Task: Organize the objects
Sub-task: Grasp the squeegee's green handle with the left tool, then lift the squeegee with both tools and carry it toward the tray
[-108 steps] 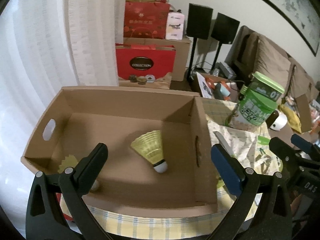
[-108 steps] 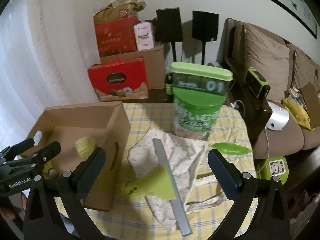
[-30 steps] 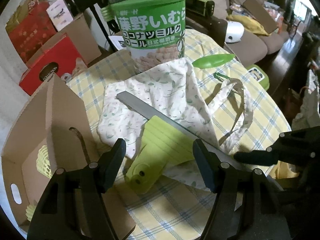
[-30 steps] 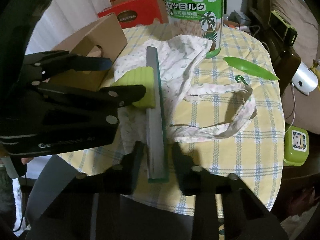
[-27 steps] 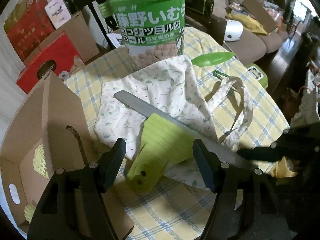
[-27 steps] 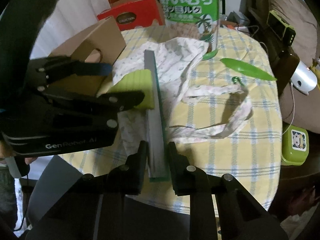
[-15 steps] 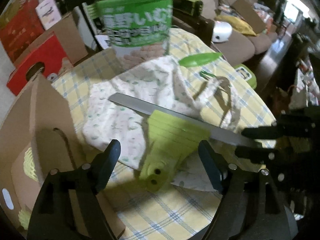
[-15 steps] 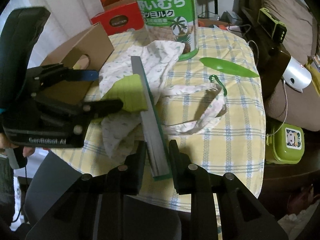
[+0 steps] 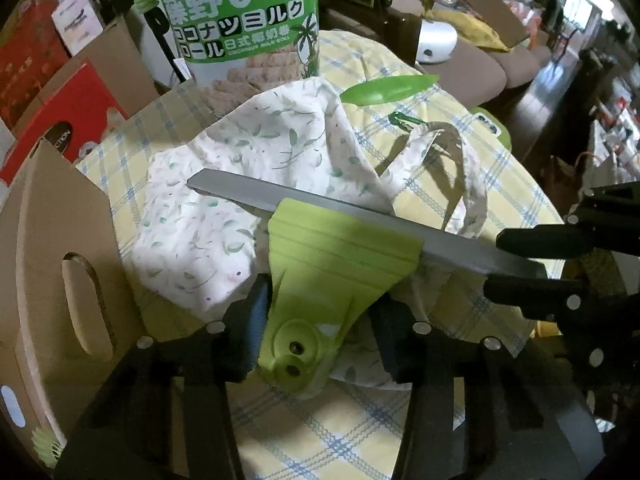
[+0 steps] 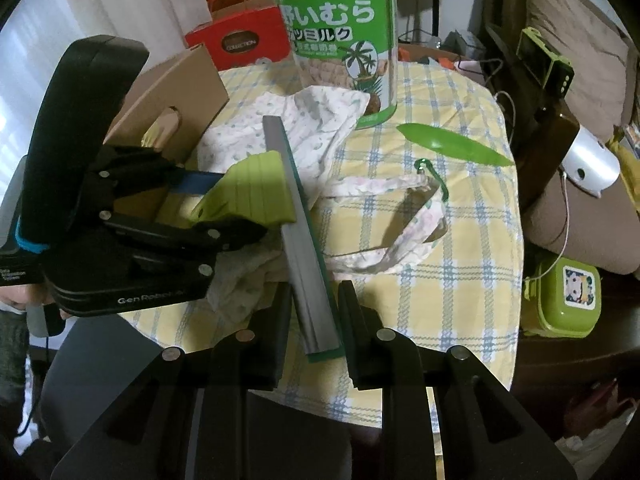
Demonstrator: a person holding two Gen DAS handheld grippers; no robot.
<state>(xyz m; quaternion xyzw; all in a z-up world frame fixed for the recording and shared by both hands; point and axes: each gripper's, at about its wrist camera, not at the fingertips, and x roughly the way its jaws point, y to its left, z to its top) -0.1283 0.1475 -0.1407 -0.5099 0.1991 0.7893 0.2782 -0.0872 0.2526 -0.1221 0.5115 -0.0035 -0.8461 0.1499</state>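
2 grippers: both are being applied to 1 squeegee (image 9: 344, 268) at once.
Squeegee position: it is being held over the floral cloth bag (image 9: 248, 168) on the yellow checked tablecloth (image 10: 460, 280), lime handle toward the left gripper, grey blade running across toward the right gripper.
Left gripper (image 9: 320, 332): its jaws have just been closing in; the lime handle is being flanked on both sides by the blue pads. The left pad is seen against the handle edge; contact at the right pad cannot be told for certain in the left wrist view. In the right wrist view the handle is seen sandwiched between the 2 fingers.
Right gripper (image 10: 314, 320): nearly pressed together, the near end of the grey blade is being pinched between its fingers.
Blade: the green rubber edge is seen along its right side in the right wrist view.
Cardboard box (image 9: 52, 264): standing just left of the cloth bag, cut-out handle facing the squeegee; a yellow shuttlecock (image 9: 46, 446) is partly seen at its bottom corner.
Green snack canister (image 10: 340, 36): upright behind the cloth bag, touching its far fold.
Green leaf-shaped piece (image 10: 452, 144): lying flat on the tablecloth, right of the canister, apart from the bag strap.
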